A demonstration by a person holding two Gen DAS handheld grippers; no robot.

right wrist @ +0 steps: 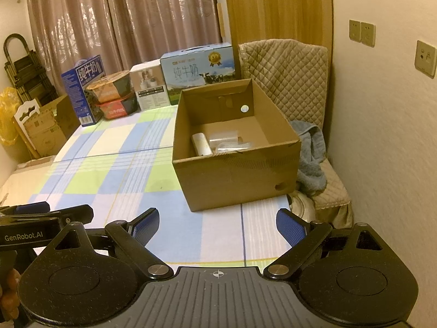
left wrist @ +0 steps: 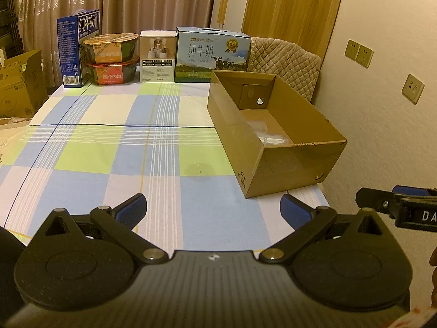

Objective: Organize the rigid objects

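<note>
Barely started imo. Both my hand-held grippers, left [left wrist: 213, 210] and right [right wrist: 217, 225], spread wide, nothing pinched. Cardboard box [right wrist: 232, 173] on table [left wrist: 114, 147] holds white roll [right wrist: 201, 143] plus clear bags. Milk cartons [left wrist: 211, 54], bowls [left wrist: 113, 58], white box [left wrist: 157, 56] lined along far edge, unpacked.

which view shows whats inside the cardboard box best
The right wrist view: it looks down into the cardboard box, showing a white roll and clear plastic bags. The left wrist view sees the box from the side; only some plastic shows.
</note>
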